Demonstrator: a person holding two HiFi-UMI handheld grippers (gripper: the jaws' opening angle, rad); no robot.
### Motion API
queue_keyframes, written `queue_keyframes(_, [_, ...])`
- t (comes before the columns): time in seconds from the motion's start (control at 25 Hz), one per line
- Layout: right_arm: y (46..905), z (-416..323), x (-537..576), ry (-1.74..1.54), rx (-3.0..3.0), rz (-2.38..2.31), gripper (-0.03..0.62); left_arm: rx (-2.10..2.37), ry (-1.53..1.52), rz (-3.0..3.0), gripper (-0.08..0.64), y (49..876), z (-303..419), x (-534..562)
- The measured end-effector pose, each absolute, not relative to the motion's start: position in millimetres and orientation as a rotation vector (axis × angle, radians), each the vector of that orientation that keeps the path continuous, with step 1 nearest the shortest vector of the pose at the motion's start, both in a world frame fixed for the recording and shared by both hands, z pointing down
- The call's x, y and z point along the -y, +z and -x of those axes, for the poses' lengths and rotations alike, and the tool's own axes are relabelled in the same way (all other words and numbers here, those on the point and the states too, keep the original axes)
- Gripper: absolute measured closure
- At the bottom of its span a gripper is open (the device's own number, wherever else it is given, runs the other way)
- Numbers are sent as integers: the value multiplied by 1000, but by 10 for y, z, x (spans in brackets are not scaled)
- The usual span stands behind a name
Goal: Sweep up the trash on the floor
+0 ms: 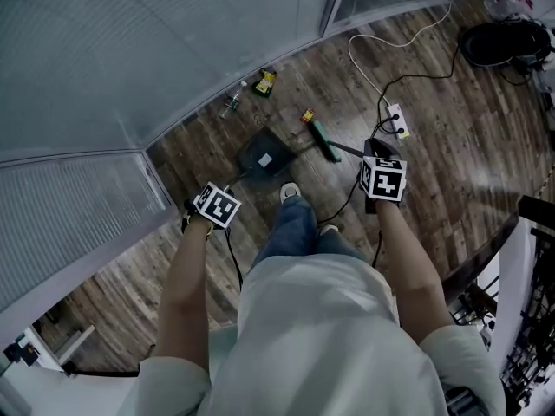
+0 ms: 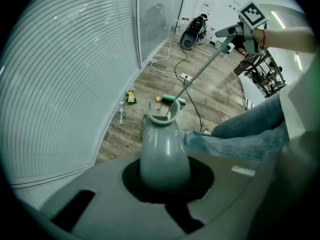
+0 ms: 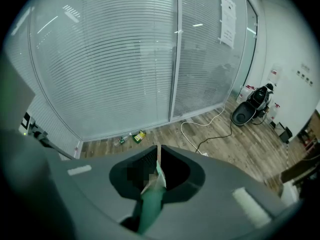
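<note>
L gripper [image 1: 215, 206] clamps dustpan [image 1: 264, 156] handle, R gripper [image 1: 382, 178] grips broom [image 1: 326, 142]; bottle [image 1: 232, 100], wrapper [image 1: 264, 82] unswept; pan maybe holds a scrap.

The dustpan handle [image 2: 164, 154] clamped between my left jaws is smooth grey plastic with a soft gloss. The shell of my left gripper [image 2: 165, 184] around it is matt grey plastic, as is that of my right gripper [image 3: 152, 184]. The broom handle [image 3: 150, 204] in my right jaws is green and smooth; I cannot tell its material.

Far ahead of the left jaws, the dustpan [image 1: 264, 156] is dark and matt. The floor [image 1: 434, 146] is grainy wood-look planks with a low sheen. Beyond the pan lie a clear plastic bottle [image 2: 120, 115] and a shiny yellow wrapper [image 2: 131, 97]. Ahead of my right jaws, the glass wall [image 3: 125, 59] is smooth over fine slats. Right of the left jaws, the jeans [image 2: 250, 134] are woven denim.
</note>
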State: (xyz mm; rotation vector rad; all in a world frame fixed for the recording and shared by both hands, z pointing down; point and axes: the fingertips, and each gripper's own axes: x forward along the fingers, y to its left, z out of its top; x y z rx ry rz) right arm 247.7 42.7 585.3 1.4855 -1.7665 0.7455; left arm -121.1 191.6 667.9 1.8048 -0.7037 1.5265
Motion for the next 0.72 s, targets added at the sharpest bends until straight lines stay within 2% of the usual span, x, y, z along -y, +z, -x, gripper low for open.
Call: queue_keyframes(0.72, [6261,-2364,-710,831,1652,-1304,551,639,1527,-1829,551,6684,1269,-1818])
